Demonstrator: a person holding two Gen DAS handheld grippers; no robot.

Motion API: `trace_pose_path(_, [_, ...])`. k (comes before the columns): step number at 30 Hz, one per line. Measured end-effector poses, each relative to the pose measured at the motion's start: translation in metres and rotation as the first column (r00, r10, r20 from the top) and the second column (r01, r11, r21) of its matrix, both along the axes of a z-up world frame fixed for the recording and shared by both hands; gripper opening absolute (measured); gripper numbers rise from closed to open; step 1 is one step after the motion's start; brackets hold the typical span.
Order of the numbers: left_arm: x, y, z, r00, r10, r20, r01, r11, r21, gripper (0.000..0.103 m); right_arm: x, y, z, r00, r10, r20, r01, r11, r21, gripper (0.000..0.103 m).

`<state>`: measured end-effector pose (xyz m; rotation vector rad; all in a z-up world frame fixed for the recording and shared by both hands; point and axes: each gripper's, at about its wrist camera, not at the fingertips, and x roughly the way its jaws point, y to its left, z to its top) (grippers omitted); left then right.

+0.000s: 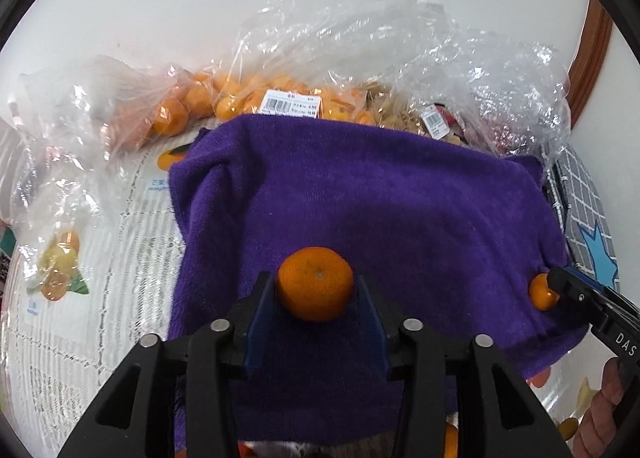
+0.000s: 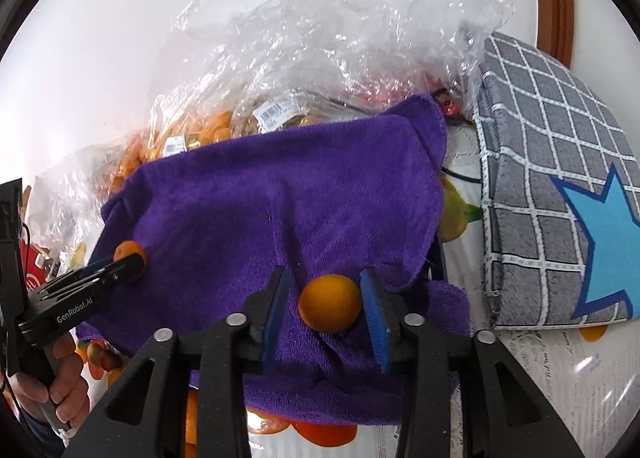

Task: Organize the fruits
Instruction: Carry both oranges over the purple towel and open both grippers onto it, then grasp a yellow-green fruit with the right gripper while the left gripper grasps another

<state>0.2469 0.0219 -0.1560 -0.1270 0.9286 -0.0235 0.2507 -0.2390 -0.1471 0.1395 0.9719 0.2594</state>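
- Both grippers worked over the towel (image 1: 360,198), each with a tangerine between its fingers.
- Left gripper (image 1: 316,294) gripped left tangerine (image 1: 315,283) mid-towel.
- Right gripper (image 2: 330,304) closed on right tangerine (image 2: 330,303) at the towel's right edge.
- Bagged fruit (image 1: 240,98) lay straight ahead, beyond the towel, nearer the left.

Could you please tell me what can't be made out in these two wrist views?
- What lies under the purple towel: hidden in both views.
- Print on the barcode label: too small, left wrist view.
- Red items in the clear plastic bags: glare and wrinkles blur them, right wrist view.
- Whether each gripper's pads press its mandarin: unclear.
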Motion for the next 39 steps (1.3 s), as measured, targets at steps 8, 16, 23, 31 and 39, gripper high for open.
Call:
trace_pose_path(8, [-0.041,0.007,0.028,0.996,0.006,0.087,-0.008,1.000,0.021,0.050,-0.030,-0.007,0.035,0.996,-0.026,0.086,0.028,1.000,-0.013,0.057])
trace_pose_path(16, [-0.085,0.011,0.048,0.987,0.013,0.162,-0.020,0.999,0.045,0.050,-0.082,-0.004,0.057,0.987,0.006,0.159,0.011,0.994,-0.105,0.057])
trace_pose_path(23, [-0.121,0.010,0.054,0.986,-0.001,0.168,-0.006,0.999,0.037,0.050,-0.120,-0.015,0.059,0.987,-0.010,0.160,0.031,0.992,-0.126,0.057])
trace_pose_path(31, [-0.152,0.020,0.055,0.986,-0.011,0.165,0.002,0.999,0.054,0.050,-0.147,-0.035,0.047,0.995,-0.028,0.098,0.038,0.994,-0.098,0.057])
trace_pose_path(39, [-0.163,0.038,0.035,0.992,0.022,0.127,-0.025,0.999,0.026,0.050,-0.164,-0.038,0.026,0.998,-0.017,0.068,0.021,0.997,-0.069,0.051])
